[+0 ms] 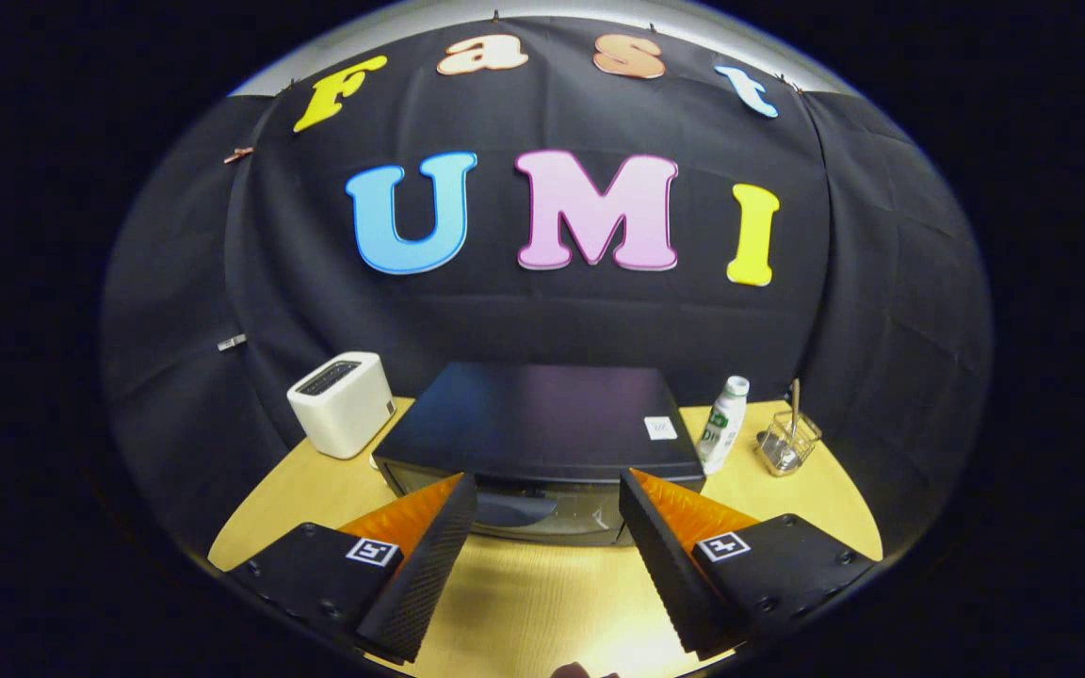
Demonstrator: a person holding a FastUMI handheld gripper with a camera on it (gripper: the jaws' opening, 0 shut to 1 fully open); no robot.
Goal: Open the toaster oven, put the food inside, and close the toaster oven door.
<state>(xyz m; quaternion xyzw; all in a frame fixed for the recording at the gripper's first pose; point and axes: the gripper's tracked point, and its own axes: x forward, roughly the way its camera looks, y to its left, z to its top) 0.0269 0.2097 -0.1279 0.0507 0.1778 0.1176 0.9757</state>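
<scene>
A black toaster oven (pixel 542 419) stands on the wooden table (pixel 524 584), just ahead of my fingers. Its flat top faces up and its glass door at the front looks shut. My gripper (pixel 547 490) hovers above the table in front of that door, open, with nothing between its fingers. The fingertips reach about the door's top edge, one to each side of its middle. Whether they touch the door I cannot tell.
A white slot toaster (pixel 342 403) sits left of the oven. To the oven's right stand a white bottle with a green label (pixel 722 426) and a small clear glass holder with a stick in it (pixel 788 443). Black cloth walls the booth behind.
</scene>
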